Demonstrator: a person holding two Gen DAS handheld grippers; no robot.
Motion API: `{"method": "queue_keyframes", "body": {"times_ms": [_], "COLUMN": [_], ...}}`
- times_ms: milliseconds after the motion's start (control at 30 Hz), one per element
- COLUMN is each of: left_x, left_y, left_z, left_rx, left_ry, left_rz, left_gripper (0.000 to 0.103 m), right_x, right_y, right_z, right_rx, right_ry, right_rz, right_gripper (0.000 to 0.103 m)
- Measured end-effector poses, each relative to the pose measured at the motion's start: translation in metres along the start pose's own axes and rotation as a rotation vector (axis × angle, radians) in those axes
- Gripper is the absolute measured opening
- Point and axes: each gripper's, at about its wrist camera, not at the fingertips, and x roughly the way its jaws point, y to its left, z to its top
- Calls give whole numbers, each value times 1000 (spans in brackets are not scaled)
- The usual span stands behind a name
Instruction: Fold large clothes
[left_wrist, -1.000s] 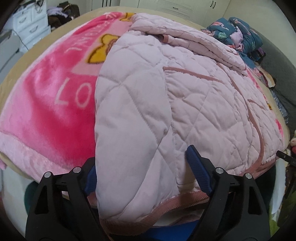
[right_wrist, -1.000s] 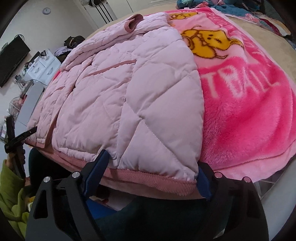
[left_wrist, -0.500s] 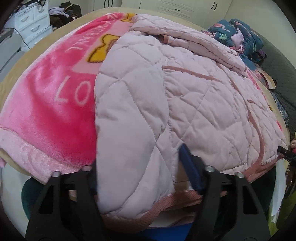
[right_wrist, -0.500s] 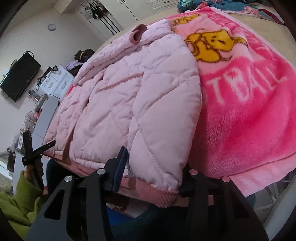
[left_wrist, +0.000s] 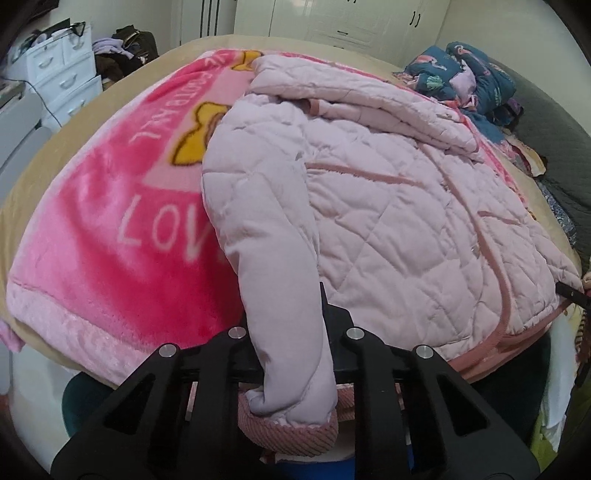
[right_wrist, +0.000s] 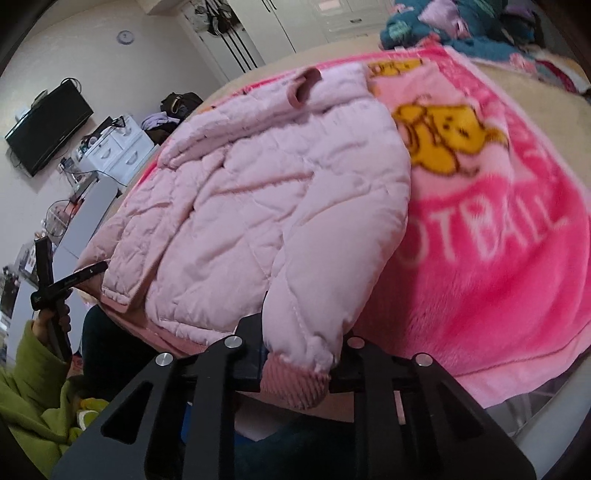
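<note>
Since a second ago both sets of fingers have gone from spread wide at the hem to pinched narrow on bunched fabric, and both cameras have risen. The left gripper (left_wrist: 291, 325) clamps the near left corner of the pink quilted jacket (left_wrist: 388, 206), which lies spread on the pink blanket (left_wrist: 110, 229) over the bed (left_wrist: 29, 184); its fingers are mostly buried under the padded fold, and only the ribbed hem (left_wrist: 288, 428) pokes out below. The right gripper (right_wrist: 299, 332) likewise grips the jacket's near right corner, fingertips hidden by fabric. Only the left view shows the heap of dark floral clothes (left_wrist: 472, 74) at the far right; only the right view shows the wall television (right_wrist: 48, 129), a white drawer unit (right_wrist: 118, 147), and the person's green sleeve (right_wrist: 29, 387).
</note>
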Motion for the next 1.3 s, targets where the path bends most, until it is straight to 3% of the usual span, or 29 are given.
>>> {"method": "queue_keyframes", "body": {"times_ms": [467, 800, 1300], "left_x": [-35, -42, -50], "left_y": [-4, -8, -14], "left_z": [34, 49, 72], "left_rx": [-28, -32, -23], "left_ry": [-133, -177, -233], "left_rz": [-87, -106, -105], "left_gripper": [8, 8, 8], "right_x": [-29, -37, -45], "right_y": [10, 7, 19], "right_z": [33, 50, 76], "right_rx": [0, 62, 27], "right_ry": [-135, -201, -259], "right_rz": [44, 64, 48], "right_gripper": [16, 16, 16]}}
